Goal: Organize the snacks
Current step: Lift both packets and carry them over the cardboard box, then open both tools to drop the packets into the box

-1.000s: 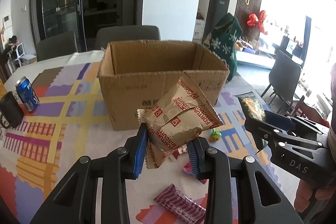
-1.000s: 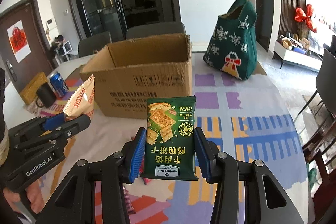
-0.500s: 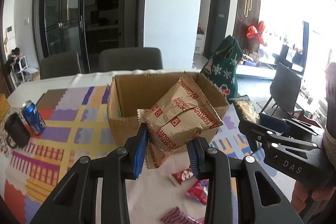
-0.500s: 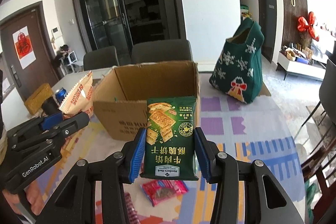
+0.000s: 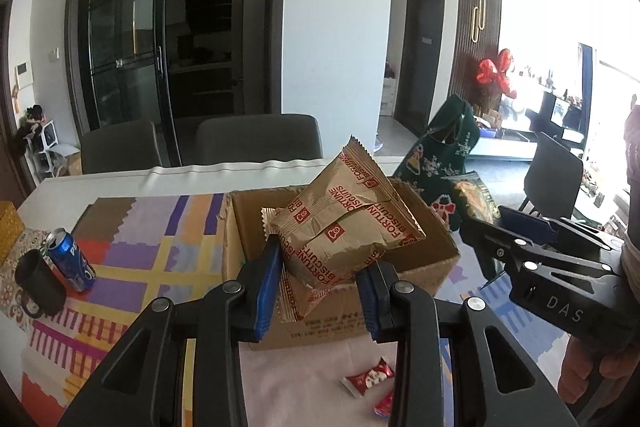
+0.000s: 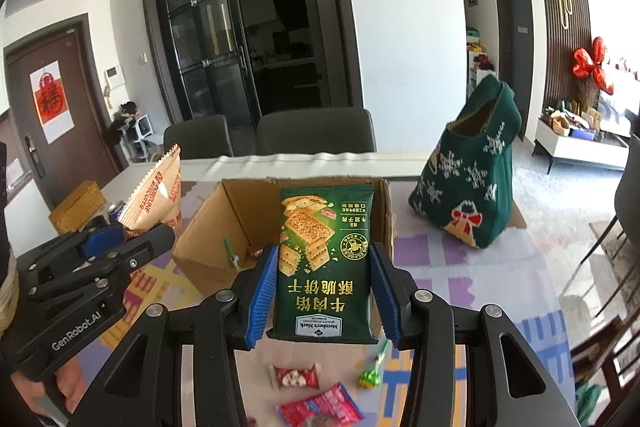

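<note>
Two packets are riding above the table [image 6: 460,267], both nearing the open cardboard box [image 5: 424,267], probably so they can drop in together. Largest after the box, the brown biscuit bag [image 5: 344,223] is hanging over its near rim, the left gripper [image 5: 318,291] jaws clenching its lower corner. Right of it, the green cracker packet [image 6: 326,259] is standing upright in front of the box, with the right gripper [image 6: 324,299] jaws grasping its sides. Small candies [image 6: 296,377] are lying short of the box. Its mouth is looking roomy.
</note>
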Demonstrator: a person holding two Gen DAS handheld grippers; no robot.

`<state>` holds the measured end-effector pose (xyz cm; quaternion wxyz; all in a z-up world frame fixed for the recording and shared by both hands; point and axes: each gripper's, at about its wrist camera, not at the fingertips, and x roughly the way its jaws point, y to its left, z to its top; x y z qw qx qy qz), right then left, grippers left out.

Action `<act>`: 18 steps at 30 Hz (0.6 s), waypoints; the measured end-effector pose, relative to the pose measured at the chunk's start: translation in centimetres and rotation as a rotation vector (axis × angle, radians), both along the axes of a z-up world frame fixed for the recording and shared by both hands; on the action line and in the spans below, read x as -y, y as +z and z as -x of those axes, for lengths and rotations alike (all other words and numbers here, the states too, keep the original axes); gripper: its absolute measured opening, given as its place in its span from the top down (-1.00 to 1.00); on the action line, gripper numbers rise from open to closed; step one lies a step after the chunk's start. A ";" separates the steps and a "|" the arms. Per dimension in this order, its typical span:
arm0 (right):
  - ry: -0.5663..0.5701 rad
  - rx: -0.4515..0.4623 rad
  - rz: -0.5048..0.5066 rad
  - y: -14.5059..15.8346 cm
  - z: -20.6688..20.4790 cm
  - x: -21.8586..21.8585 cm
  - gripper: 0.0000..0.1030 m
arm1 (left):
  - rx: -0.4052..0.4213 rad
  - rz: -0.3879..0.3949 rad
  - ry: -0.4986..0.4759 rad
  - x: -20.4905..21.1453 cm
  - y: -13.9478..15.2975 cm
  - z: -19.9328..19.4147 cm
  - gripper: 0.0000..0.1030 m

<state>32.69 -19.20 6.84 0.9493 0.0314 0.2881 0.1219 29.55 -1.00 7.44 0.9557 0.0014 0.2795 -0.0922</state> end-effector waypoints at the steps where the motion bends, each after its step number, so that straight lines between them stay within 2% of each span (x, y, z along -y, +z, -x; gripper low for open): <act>1: -0.002 0.003 0.003 0.1 -0.3 -0.1 0.10 | -0.003 0.000 0.000 -0.1 0.0 -0.4 0.32; 10: 0.005 0.009 0.026 0.9 -3.7 -1.1 0.10 | -0.041 -0.005 0.007 -0.6 -0.3 -3.9 0.32; 18: 0.018 -0.015 0.046 0.1 -6.2 -2.1 0.10 | -0.104 -0.013 0.010 -0.5 -1.6 -7.2 0.31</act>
